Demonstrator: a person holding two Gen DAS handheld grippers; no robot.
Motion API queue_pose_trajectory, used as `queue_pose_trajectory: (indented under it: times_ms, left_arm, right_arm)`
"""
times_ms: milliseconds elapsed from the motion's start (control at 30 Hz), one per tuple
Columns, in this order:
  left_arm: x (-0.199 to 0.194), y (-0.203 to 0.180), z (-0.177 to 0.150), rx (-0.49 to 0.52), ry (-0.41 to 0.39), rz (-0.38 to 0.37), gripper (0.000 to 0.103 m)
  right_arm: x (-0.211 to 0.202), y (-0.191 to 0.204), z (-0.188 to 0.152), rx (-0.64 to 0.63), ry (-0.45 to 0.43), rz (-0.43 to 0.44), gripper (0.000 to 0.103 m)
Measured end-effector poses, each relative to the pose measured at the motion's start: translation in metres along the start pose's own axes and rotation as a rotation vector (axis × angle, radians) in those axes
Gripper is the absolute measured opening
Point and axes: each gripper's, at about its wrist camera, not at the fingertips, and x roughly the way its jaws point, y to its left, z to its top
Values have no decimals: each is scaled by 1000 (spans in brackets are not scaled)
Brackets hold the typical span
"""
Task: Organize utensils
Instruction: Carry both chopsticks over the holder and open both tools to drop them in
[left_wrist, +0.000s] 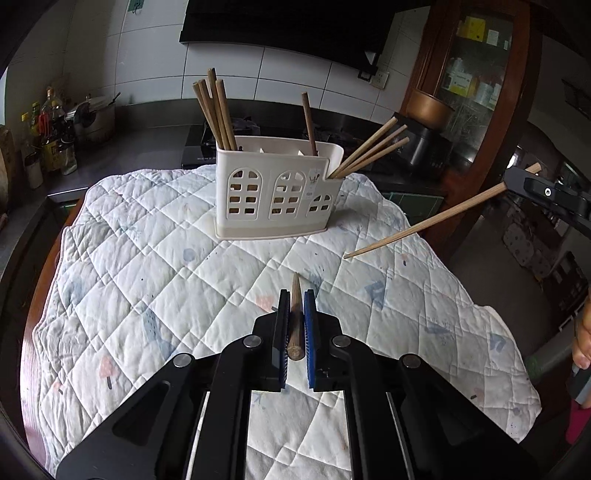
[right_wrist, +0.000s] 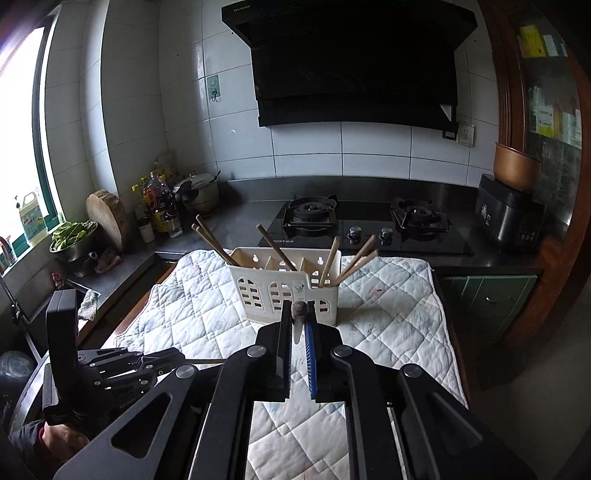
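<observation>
Two chopsticks are carried above a quilted white cloth (left_wrist: 155, 280) spread over the worktop, ahead of which a gas hob (right_wrist: 365, 225), a black extractor hood (right_wrist: 351, 62) and white wall tiles are seen. Beyond both tools a cream utensil holder (left_wrist: 273, 192) is stood upright on the cloth, bundles of chopsticks (left_wrist: 216, 110) leaning in its compartments. The left tool (left_wrist: 295, 317) is clamped narrow on one chopstick (left_wrist: 295, 314), lying lengthwise between the pads. The right tool (right_wrist: 298, 321) is likewise pinched tight on a second chopstick (left_wrist: 424, 227), held clear of the cloth.
</observation>
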Motion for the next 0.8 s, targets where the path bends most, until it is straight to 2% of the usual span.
queue_pose_trajectory:
  times_ms: [200,367,600,800]
  left_arm:
    - [1,10,36,19,-6,2,6]
    - [1,17,61,31,-17,11,6]
    - [-12,21,87,61,-42,14,6]
    - [-37,19,116,80,-107,15,6]
  right_arm:
    - [12,5,65,-39,-23,-34,6]
    - [46,3,97,-43,-1,-78,6]
    - [116,3,102,-49,112,-126,6]
    - [151,3,90,-47,153,-132,7]
